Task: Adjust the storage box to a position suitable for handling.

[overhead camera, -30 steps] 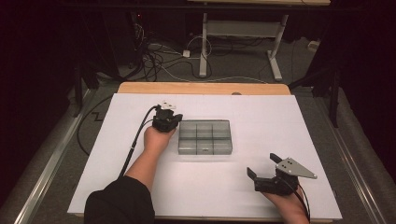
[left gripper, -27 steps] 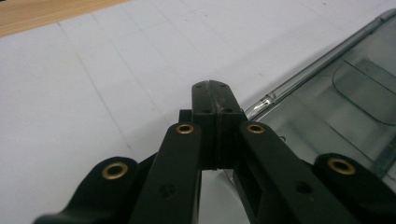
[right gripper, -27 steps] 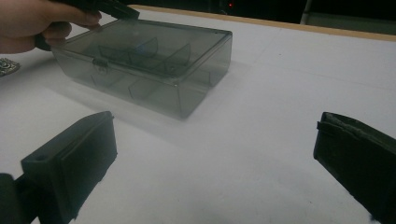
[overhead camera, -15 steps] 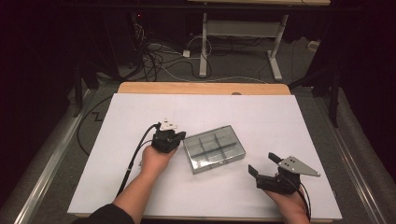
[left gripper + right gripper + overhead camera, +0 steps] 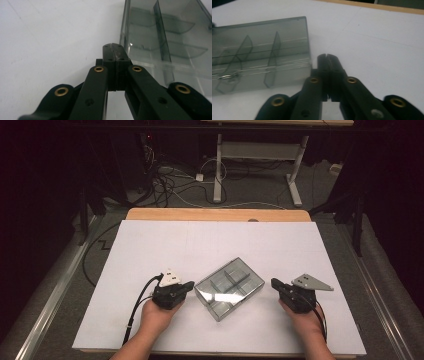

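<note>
The clear compartment box (image 5: 229, 288) lies skewed on the white surface (image 5: 150, 245), near the front edge and about midway between left and right, with the left gripper (image 5: 186, 287) at its left corner and the right gripper (image 5: 275, 283) just off its right corner. Both pairs of fingers are pressed together with nothing pinched; the right pair has just been closing, with nothing between them. In the left gripper view the closed fingers (image 5: 113, 51) sit against or just beside the box wall (image 5: 150, 37); whether they touch, I cannot tell. The main risk, as I judge it, is that a push from one side at a corner spins the light box rather than slides it, so it skews further or skates toward the near edge. Blunt closed tips could also ride up the smooth wall and tip it. If a grip is meant, shut fingers would only knock it away
</note>
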